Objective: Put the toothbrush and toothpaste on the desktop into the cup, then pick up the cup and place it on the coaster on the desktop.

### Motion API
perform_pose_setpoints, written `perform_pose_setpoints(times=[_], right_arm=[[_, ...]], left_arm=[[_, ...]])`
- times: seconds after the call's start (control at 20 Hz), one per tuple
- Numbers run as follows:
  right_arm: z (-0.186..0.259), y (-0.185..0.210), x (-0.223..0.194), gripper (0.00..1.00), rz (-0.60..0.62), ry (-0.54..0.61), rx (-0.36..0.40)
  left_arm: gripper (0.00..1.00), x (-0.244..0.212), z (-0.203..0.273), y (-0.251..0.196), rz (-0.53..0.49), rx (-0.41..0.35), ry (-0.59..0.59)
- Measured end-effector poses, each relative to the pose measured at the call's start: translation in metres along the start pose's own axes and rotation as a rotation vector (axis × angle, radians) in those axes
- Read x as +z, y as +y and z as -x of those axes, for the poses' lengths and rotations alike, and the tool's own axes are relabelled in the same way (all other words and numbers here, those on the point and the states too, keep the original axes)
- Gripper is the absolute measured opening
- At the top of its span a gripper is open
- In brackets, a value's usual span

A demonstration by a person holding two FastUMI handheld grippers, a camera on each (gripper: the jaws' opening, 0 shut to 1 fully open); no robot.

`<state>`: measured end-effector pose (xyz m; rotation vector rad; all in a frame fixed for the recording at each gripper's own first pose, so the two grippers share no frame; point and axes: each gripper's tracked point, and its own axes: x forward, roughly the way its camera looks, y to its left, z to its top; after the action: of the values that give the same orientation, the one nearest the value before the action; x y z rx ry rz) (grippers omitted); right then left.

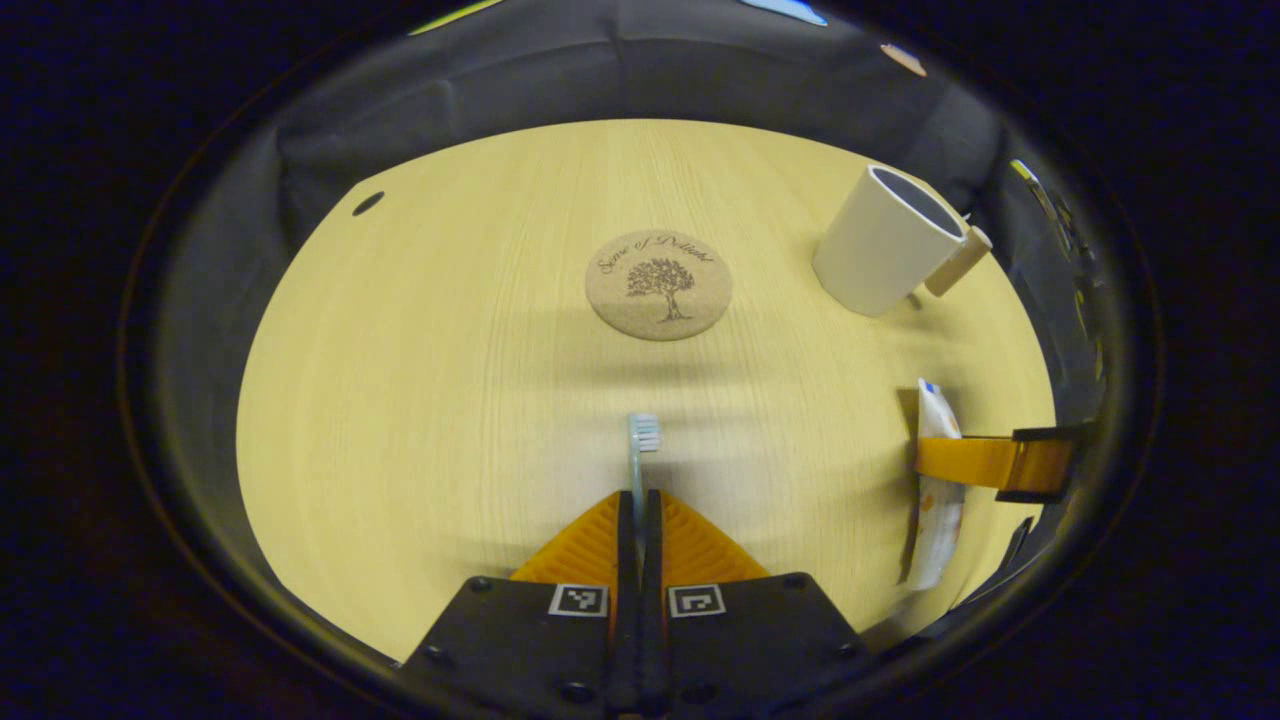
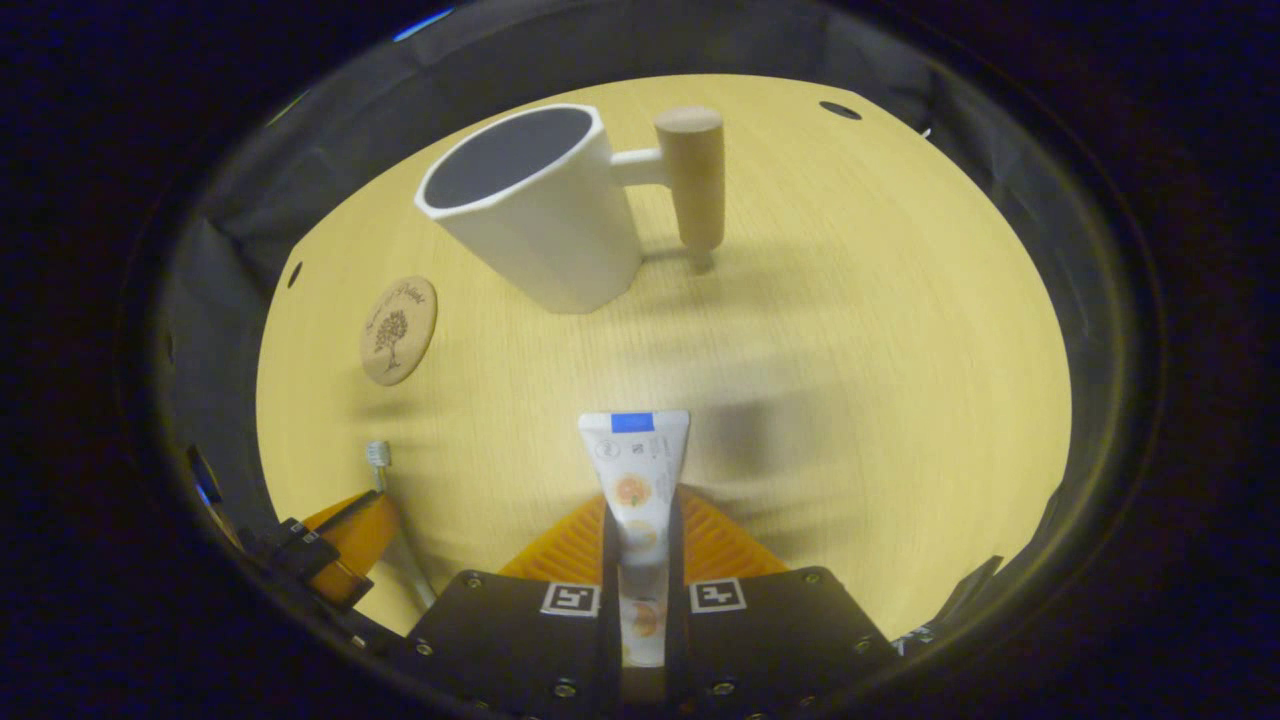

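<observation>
Left gripper point(image 1: 638, 520) clamped on thin toothbrush point(image 1: 641, 450), bristles ahead of fingertips. Round cork coaster point(image 1: 658, 285) beyond. Right gripper point(image 2: 640, 540) squeezing flat toothpaste tube point(image 2: 636, 470); faceted white cup point(image 2: 535, 205), wooden peg handle, farther ahead on woodgrain desktop point(image 2: 850, 380).

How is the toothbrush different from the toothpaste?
The toothbrush is a thin stick with bristles on top; the toothpaste is a wide, flat tube with pictures. The left hand-held gripper holds the toothbrush; the right hand-held gripper holds the toothpaste. Both stick forward from closed fingers.

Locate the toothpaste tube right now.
Right gripper view: white toothpaste tube clamped in the right tool, above the wooden desktop, near the white cup.
</observation>
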<state>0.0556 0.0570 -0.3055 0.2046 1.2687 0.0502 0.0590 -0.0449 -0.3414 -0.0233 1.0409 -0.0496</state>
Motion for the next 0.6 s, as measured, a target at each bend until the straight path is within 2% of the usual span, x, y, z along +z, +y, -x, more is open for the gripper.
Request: perform_pose_setpoints(times=[0.6], right_arm=[[0.011,0.000,0.013,0.18,-0.011,-0.095,0.056]], left_arm=[[0.08,0.020,0.025,0.011,-0.027,-0.006,-0.108]])
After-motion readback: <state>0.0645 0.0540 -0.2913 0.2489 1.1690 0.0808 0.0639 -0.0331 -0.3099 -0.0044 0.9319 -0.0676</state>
